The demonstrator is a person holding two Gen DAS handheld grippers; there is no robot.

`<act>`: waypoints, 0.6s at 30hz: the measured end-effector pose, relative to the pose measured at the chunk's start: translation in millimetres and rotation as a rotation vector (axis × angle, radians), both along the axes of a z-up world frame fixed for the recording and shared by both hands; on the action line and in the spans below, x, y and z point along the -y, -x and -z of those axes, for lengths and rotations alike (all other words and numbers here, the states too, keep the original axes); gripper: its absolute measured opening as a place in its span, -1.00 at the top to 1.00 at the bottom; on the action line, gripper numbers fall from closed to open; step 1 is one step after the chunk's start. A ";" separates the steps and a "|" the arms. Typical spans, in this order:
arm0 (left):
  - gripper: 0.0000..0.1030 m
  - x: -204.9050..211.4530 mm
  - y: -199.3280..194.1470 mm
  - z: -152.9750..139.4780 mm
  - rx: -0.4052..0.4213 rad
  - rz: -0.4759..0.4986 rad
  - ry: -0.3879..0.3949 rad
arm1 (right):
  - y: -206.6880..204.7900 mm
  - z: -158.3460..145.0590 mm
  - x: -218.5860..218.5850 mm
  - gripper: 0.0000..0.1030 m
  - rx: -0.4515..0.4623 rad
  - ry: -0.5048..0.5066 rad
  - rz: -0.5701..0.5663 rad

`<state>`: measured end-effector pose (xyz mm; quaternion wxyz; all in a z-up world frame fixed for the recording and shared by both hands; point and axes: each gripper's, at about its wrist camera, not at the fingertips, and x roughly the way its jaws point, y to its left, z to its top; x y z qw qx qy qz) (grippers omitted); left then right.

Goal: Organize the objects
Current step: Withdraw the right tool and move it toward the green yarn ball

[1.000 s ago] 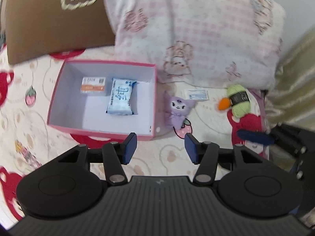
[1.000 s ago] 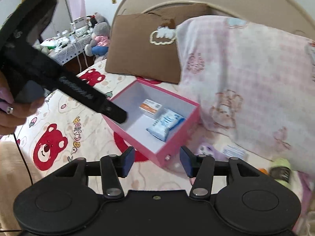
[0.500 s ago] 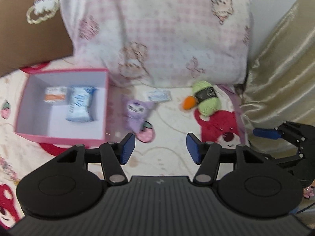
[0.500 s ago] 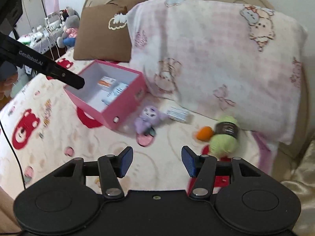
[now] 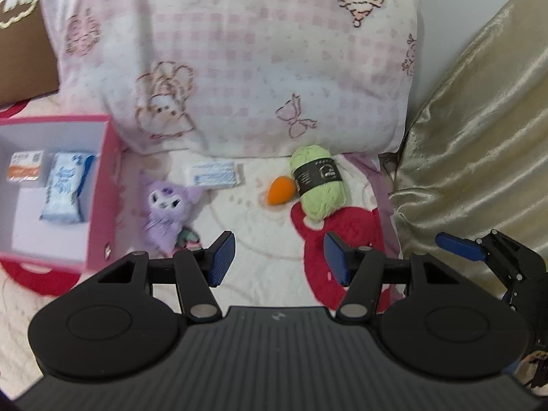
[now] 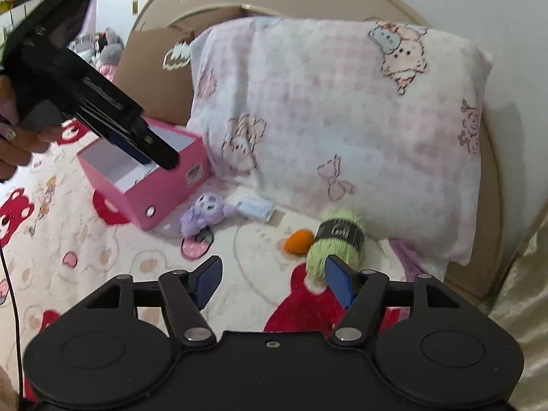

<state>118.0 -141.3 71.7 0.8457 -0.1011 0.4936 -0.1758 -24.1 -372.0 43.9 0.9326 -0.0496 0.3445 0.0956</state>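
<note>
A pink box (image 5: 102,188) (image 6: 164,188) sits on the bed and holds an orange-white packet (image 5: 25,166) and a blue tissue pack (image 5: 65,185). Beside it lie a purple plush (image 5: 166,212) (image 6: 202,212), a small white-blue packet (image 5: 214,174) (image 6: 257,207), an orange egg-shaped sponge (image 5: 281,190) (image 6: 299,239) and a green yarn ball (image 5: 320,181) (image 6: 337,243). My left gripper (image 5: 279,257) is open and empty, above the bed in front of the sponge. My right gripper (image 6: 272,277) is open and empty, its right finger close to the yarn.
A pink checked pillow (image 5: 239,61) (image 6: 325,120) stands behind the objects, a brown pillow (image 6: 150,75) further left. A gold curtain (image 5: 479,137) hangs at the right. The bedspread (image 6: 85,239) has red bear prints. The left gripper's body (image 6: 85,102) hangs over the box in the right wrist view.
Both views have swung right, from the box toward the plush, sponge and yarn. Both grippers stayed open and empty.
</note>
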 end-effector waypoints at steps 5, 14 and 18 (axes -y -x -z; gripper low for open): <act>-0.10 20.7 -24.7 17.5 -0.004 0.022 0.027 | -20.4 13.2 15.3 -0.40 0.053 -0.063 0.041; -0.10 38.0 -60.9 54.4 0.017 0.017 0.120 | -55.9 58.6 33.9 -0.41 0.036 -0.152 0.123; -0.10 43.7 -69.4 69.2 0.016 0.004 0.132 | -63.6 77.0 38.5 -0.41 0.023 -0.165 0.170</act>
